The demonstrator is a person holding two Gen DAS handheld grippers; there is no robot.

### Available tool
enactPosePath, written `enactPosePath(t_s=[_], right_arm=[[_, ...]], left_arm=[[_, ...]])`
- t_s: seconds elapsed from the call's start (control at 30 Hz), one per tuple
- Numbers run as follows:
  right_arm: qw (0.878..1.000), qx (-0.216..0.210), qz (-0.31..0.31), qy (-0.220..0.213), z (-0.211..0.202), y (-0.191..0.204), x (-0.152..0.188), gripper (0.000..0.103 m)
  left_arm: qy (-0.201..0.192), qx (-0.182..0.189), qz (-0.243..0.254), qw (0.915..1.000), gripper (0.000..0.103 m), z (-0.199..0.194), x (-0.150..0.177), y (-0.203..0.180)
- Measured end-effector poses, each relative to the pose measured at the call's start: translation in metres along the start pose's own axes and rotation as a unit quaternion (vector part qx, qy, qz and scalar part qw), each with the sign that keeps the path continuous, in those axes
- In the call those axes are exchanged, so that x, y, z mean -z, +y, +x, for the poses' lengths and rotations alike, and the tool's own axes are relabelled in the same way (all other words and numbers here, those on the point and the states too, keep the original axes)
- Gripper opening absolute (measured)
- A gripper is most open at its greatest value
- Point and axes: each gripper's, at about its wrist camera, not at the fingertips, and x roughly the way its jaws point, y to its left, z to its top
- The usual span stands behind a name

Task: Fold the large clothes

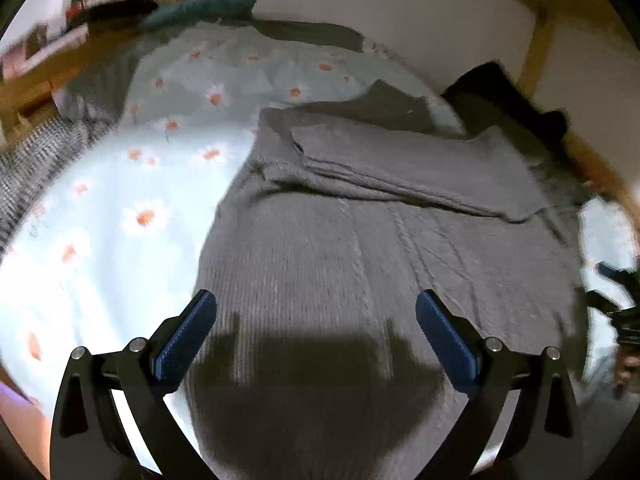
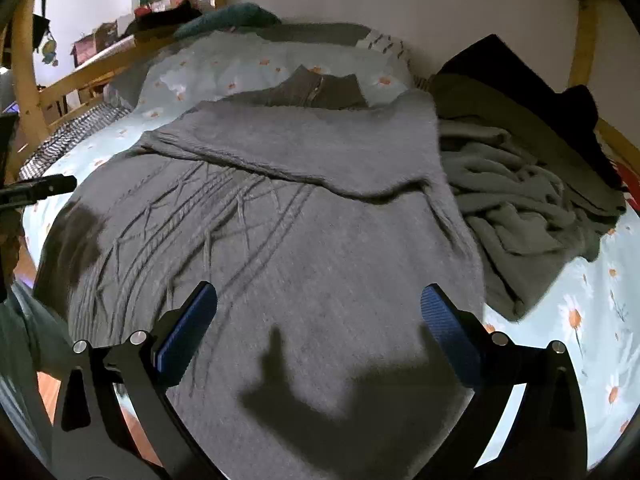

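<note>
A grey cable-knit sweater (image 1: 360,248) lies spread on the bed, with its sleeves folded across the upper part (image 1: 400,160). My left gripper (image 1: 316,320) is open and empty, hovering above the sweater's lower left part. In the right wrist view the same sweater (image 2: 280,220) fills the middle, its zip collar (image 2: 316,88) at the far end. My right gripper (image 2: 319,316) is open and empty above the sweater's lower right part. The other gripper shows at the right edge of the left wrist view (image 1: 616,292) and at the left edge of the right wrist view (image 2: 36,190).
The bed has a light blue daisy-print cover (image 1: 100,208). A pile of grey-green and black clothes (image 2: 528,184) lies to the right of the sweater. A wooden bed frame (image 2: 582,36) and white wall stand behind. A teal pillow (image 1: 208,6) lies at the far end.
</note>
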Motion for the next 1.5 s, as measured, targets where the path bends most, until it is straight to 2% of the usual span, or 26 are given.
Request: enactPosePath(t_s=[0.13, 0.23, 0.4, 0.57, 0.7, 0.8, 0.87, 0.9, 0.97, 1.0, 1.03, 1.13, 1.27, 1.37, 1.5], right_arm=[[1.000, 0.001, 0.013, -0.007, -0.007, -0.016, 0.028, 0.100], [1.000, -0.007, 0.025, 0.001, -0.003, -0.027, 0.047, 0.100], [1.000, -0.018, 0.018, 0.014, 0.008, -0.029, 0.066, 0.100], [0.999, -0.033, 0.005, 0.024, 0.012, -0.027, 0.078, 0.100], [0.998, -0.051, -0.002, 0.025, 0.013, -0.022, 0.084, 0.100], [0.996, -0.089, 0.002, 0.023, 0.013, -0.019, 0.089, 0.100], [0.994, -0.112, 0.002, 0.016, 0.011, -0.018, 0.091, 0.100], [0.992, -0.126, 0.003, 0.017, 0.011, -0.017, 0.092, 0.100], [0.990, -0.138, 0.002, 0.019, 0.010, -0.015, 0.094, 0.100], [0.991, -0.134, -0.001, 0.022, 0.010, -0.014, 0.096, 0.100], [0.992, -0.126, -0.004, 0.029, 0.012, -0.013, 0.097, 0.100], [0.991, -0.125, 0.002, 0.046, 0.015, -0.017, 0.100, 0.100], [0.986, -0.146, 0.072, 0.033, 0.005, -0.053, 0.099, 0.100], [0.974, -0.193, 0.114, 0.039, 0.010, -0.072, 0.101, 0.100], [0.968, -0.215, 0.127, 0.034, 0.003, -0.078, 0.102, 0.100]], left_arm=[[0.002, 0.020, -0.027, 0.9994, 0.098, -0.009, 0.019, 0.027], [0.009, 0.047, -0.068, 0.9966, 0.098, -0.011, 0.031, 0.044], [0.029, 0.043, -0.100, 0.9936, 0.098, -0.004, 0.053, 0.056], [0.038, 0.057, -0.119, 0.9906, 0.098, -0.005, 0.067, 0.058], [0.064, 0.095, -0.146, 0.9827, 0.098, 0.000, 0.077, 0.054], [0.088, 0.126, -0.157, 0.9756, 0.098, 0.003, 0.080, 0.049], [0.086, 0.154, -0.157, 0.9717, 0.098, 0.000, 0.082, 0.045], [0.087, 0.170, -0.149, 0.9702, 0.096, -0.001, 0.082, 0.040], [0.092, 0.190, -0.137, 0.9677, 0.074, -0.002, 0.082, 0.032], [0.098, 0.191, -0.134, 0.9674, 0.058, 0.000, 0.084, 0.029], [0.104, 0.191, -0.133, 0.9671, 0.048, 0.001, 0.085, 0.026], [0.118, 0.186, -0.139, 0.9655, 0.046, 0.007, 0.091, 0.026], [0.124, 0.173, -0.145, 0.9663, 0.046, 0.011, 0.092, 0.027], [0.135, 0.166, -0.137, 0.9671, 0.046, 0.016, 0.095, 0.024], [0.131, 0.169, -0.140, 0.9668, 0.045, 0.016, 0.093, 0.025]])
